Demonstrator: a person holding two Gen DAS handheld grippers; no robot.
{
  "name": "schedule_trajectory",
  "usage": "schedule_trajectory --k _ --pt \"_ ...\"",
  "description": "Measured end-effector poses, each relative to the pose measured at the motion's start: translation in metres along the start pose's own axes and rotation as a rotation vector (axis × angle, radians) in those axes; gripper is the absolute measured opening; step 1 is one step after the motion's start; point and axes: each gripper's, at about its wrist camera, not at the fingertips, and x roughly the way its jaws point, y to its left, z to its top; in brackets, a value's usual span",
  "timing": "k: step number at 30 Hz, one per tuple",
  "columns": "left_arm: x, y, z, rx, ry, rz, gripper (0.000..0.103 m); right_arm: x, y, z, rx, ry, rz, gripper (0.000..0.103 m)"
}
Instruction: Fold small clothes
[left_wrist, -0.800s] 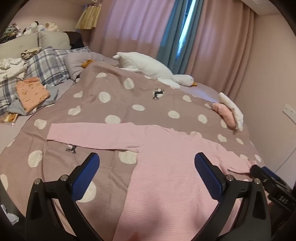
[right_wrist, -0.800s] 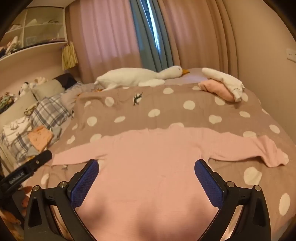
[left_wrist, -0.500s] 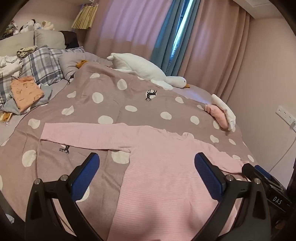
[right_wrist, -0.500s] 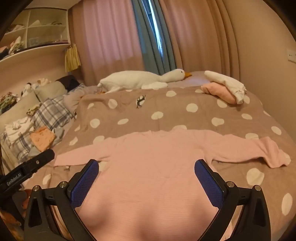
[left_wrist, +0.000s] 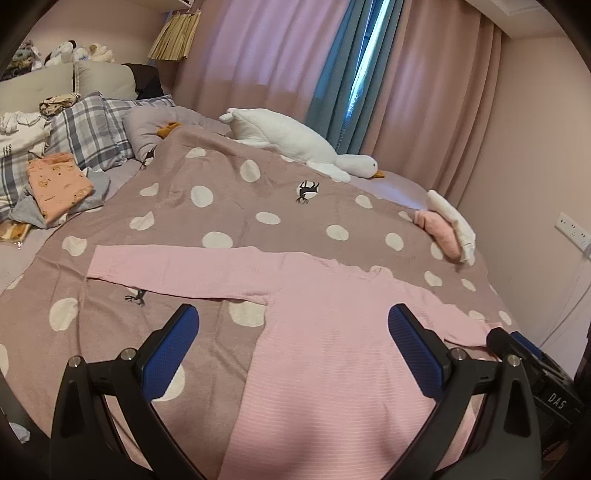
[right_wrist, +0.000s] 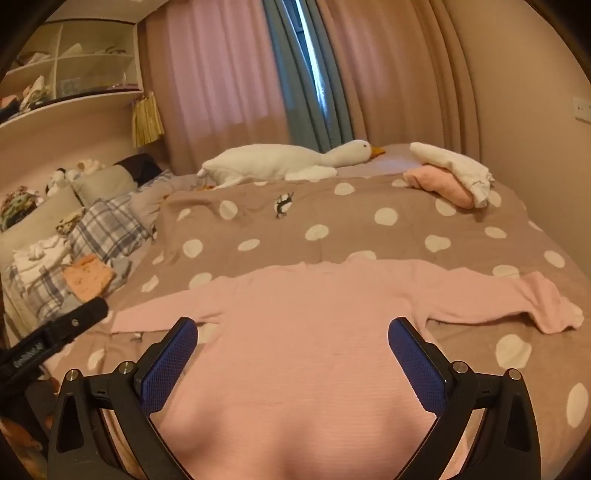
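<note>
A pink long-sleeved top (left_wrist: 332, 332) lies flat on the dotted brown blanket (left_wrist: 258, 192), both sleeves spread out sideways; it also shows in the right wrist view (right_wrist: 314, 332). Its right sleeve end (right_wrist: 554, 306) is crumpled. My left gripper (left_wrist: 291, 350) is open and empty above the top's left side. My right gripper (right_wrist: 293, 362) is open and empty above the middle of the top. The right gripper's body shows in the left wrist view (left_wrist: 535, 362), and the left gripper's body shows in the right wrist view (right_wrist: 55, 336).
A white goose plush (left_wrist: 295, 144) lies at the far side of the bed. Folded pink and white clothes (left_wrist: 447, 229) sit far right by the wall. An orange garment (left_wrist: 55, 184) and plaid pillows (left_wrist: 92, 133) lie at the left. Shelves (right_wrist: 66, 74) stand behind.
Both grippers have risen and drawn back slightly, so the views show more of the room. Both stay open and the top has not moved.
</note>
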Motion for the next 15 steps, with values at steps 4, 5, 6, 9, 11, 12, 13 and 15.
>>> schedule_trajectory --k 4,5,6,9,11,12,13,15 --pt "0.0000 0.0027 0.0014 -0.009 -0.002 -0.007 0.103 0.0027 0.0053 -0.0040 -0.010 0.014 -0.025 0.102" --pt "-0.0004 0.0029 0.0018 -0.012 -0.006 -0.008 0.103 0.0032 0.0059 -0.0044 -0.012 0.016 -0.029 0.102" --pt "-0.0010 0.0033 0.0021 -0.013 -0.009 -0.009 0.103 0.0037 0.0064 -0.0047 -0.013 0.017 -0.031 0.102" --pt "-0.0016 0.0039 0.0022 -0.009 -0.009 -0.012 0.103 0.0038 0.0080 -0.0048 -0.007 0.017 -0.030 0.102" --pt "-0.0013 0.0033 0.0018 -0.006 -0.002 -0.007 0.103 0.0035 0.0089 -0.0049 -0.006 0.012 -0.032 0.102" --pt "-0.0010 0.0031 0.0019 -0.006 0.000 -0.005 0.103 0.0035 0.0090 -0.0051 -0.007 0.012 -0.033 0.102" --pt "-0.0011 0.0031 0.0021 -0.005 0.000 -0.007 0.103 0.0036 0.0081 -0.0056 -0.007 0.012 -0.034 0.102" --pt "-0.0020 0.0030 0.0021 -0.002 -0.003 -0.013 0.103 0.0036 0.0084 -0.0061 -0.008 0.012 -0.034 0.102"
